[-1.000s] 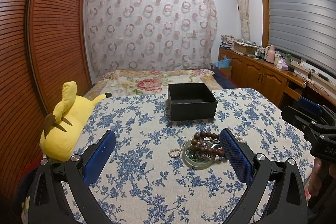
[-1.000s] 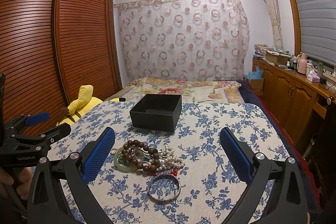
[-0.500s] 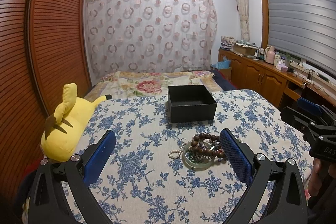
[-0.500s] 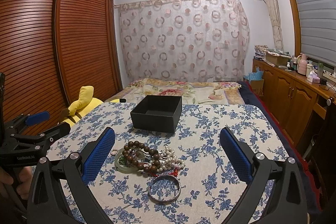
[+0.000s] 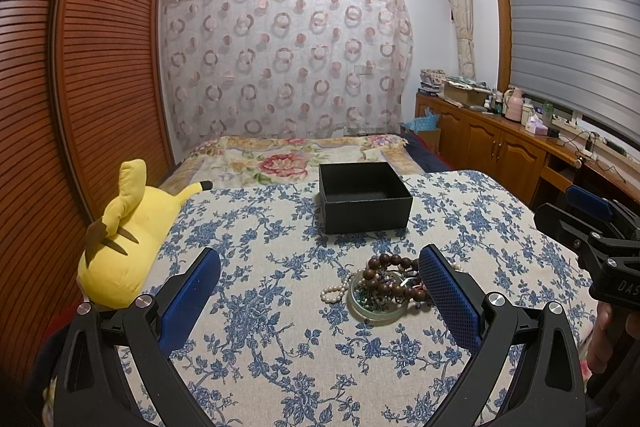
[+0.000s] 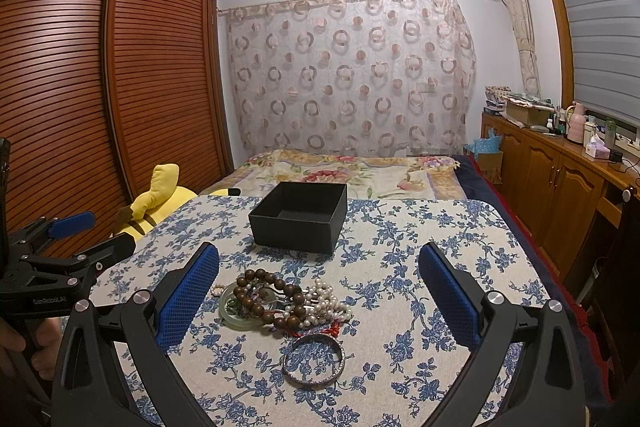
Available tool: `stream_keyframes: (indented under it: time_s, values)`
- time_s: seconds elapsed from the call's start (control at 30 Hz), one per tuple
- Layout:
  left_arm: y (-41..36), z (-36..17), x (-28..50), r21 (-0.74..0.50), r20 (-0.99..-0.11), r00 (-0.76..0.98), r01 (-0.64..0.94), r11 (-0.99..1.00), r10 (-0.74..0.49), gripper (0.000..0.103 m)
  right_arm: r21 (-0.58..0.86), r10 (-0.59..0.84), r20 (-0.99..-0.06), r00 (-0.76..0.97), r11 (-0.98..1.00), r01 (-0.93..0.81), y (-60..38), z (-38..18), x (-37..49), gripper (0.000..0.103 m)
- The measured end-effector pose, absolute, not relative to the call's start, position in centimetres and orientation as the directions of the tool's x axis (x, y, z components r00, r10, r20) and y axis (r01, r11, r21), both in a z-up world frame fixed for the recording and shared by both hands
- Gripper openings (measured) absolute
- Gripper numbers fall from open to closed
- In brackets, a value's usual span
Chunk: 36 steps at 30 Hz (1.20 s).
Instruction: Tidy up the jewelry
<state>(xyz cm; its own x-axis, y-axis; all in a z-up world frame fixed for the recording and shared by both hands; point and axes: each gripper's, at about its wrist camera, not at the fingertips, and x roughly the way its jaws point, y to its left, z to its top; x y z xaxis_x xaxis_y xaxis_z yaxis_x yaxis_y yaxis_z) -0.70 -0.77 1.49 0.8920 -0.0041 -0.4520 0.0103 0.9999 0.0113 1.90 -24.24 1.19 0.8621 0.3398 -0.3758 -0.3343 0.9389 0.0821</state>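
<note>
A pile of jewelry lies on the blue-flowered tablecloth: brown wooden beads [image 6: 267,297] [image 5: 386,277], a pale green bangle [image 6: 236,319] [image 5: 374,313], white pearls [image 6: 326,303] [image 5: 334,293] and a silver bangle [image 6: 314,361] nearest me. An open, empty black box [image 6: 298,217] [image 5: 364,197] stands behind the pile. My left gripper [image 5: 318,291] is open and empty, with the pile beside its right finger. My right gripper [image 6: 318,291] is open and empty above the pile. Each gripper shows at the edge of the other's view.
A yellow plush toy [image 5: 120,243] lies off the table's left edge. A bed [image 6: 352,171] with a floral cover lies beyond the table. Wooden wardrobe doors [image 6: 100,87] stand at left, and a cluttered wooden cabinet [image 6: 560,171] at right.
Both views have risen and tilted slightly; the box and the jewelry sit a little lower and closer in frame. Nothing on the table has moved.
</note>
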Motion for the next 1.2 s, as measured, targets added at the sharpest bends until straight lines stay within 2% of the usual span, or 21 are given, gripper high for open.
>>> stream_keyframes:
  time_s: [0.57, 0.87, 1.03, 1.13, 1.2]
  values:
    - [-0.7, 0.5, -0.4, 0.005, -0.475, 0.88, 0.016, 1.0, -0.012, 0.096, 0.085, 0.339, -0.381, 0.86, 0.939, -0.333, -24.4, 1.0, 1.7, 0.101]
    - [-0.3, -2.3, 1.2, -0.013, -0.526, 0.848, 0.056, 0.998, -0.054, 0.096, 0.085, 0.353, -0.44, 0.826, 0.932, -0.353, -25.4, -1.7, 3.3, 0.1]
    - [-0.3, -3.3, 2.0, -0.022, -0.541, 0.837, 0.08, 0.997, -0.079, 0.096, 0.096, 0.362, -0.502, 0.786, 0.926, -0.365, -26.0, -3.7, 4.9, 0.092]
    - [-0.3, -3.8, 2.4, -0.025, -0.552, 0.828, 0.094, 0.995, -0.093, 0.096, 0.089, 0.364, -0.525, 0.769, 0.922, -0.376, -26.2, -4.5, 5.5, 0.084]
    - [-0.4, -4.1, 2.6, -0.022, -0.561, 0.822, 0.104, 0.994, -0.099, 0.096, 0.086, 0.366, -0.553, 0.748, 0.918, -0.386, -26.2, -5.3, 5.9, 0.075]
